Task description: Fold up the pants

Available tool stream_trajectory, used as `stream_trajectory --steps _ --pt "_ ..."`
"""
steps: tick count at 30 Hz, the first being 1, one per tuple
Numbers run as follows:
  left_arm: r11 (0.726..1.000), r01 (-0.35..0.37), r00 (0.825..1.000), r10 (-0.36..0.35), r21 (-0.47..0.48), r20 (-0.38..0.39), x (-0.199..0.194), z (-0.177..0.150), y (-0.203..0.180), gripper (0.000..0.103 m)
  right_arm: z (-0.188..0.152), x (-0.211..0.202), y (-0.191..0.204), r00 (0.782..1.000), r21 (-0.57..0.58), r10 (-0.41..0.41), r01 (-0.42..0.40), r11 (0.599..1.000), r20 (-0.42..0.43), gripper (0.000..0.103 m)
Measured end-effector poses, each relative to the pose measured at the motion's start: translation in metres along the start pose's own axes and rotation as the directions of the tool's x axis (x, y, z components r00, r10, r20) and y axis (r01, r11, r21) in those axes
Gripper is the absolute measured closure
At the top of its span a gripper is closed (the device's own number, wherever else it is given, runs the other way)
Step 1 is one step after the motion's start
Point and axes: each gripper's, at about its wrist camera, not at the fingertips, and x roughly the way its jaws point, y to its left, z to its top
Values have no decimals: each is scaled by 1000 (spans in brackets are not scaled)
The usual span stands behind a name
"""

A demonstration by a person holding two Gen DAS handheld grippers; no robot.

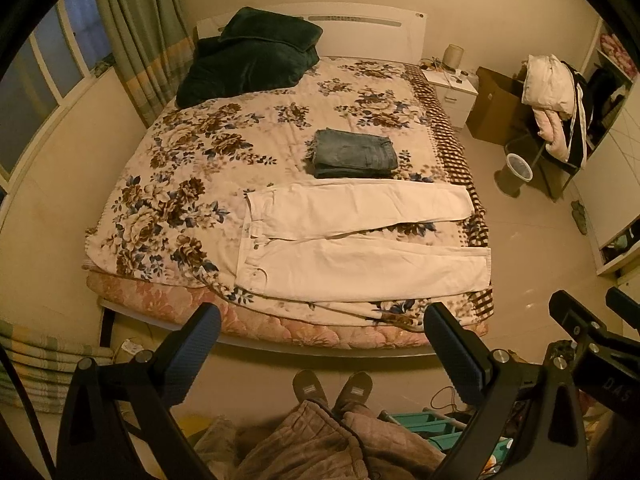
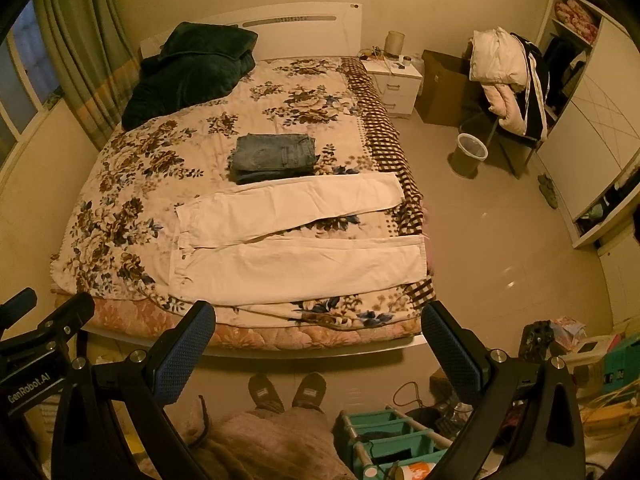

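Note:
White pants (image 1: pixel 360 236) lie spread flat on the near part of the bed, waistband to the left, both legs running right; they also show in the right wrist view (image 2: pixel 296 232). A folded pair of blue jeans (image 1: pixel 354 153) (image 2: pixel 274 156) sits just behind them. My left gripper (image 1: pixel 322 346) is open and empty, held well above the floor in front of the bed's near edge. My right gripper (image 2: pixel 318 344) is open and empty, beside the left one; it shows at the right edge of the left wrist view (image 1: pixel 592 320).
The bed has a floral cover (image 1: pixel 208 148) and a dark green blanket (image 1: pixel 248 56) at the head. A nightstand (image 2: pixel 394 80), cardboard box (image 2: pixel 440 88), wastebasket (image 2: pixel 470 152) and clothes-laden chair (image 2: pixel 504 76) stand right. A teal rack (image 2: pixel 396 436) is near my feet (image 2: pixel 286 392).

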Motion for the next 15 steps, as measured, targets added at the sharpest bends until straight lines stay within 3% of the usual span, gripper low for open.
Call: stream_trajectory --steps 15 --pt "1000 15 1000 -15 -11 -12 12 24 -9 0 22 26 -14 1000 3 5 -5 1000 -8 0"
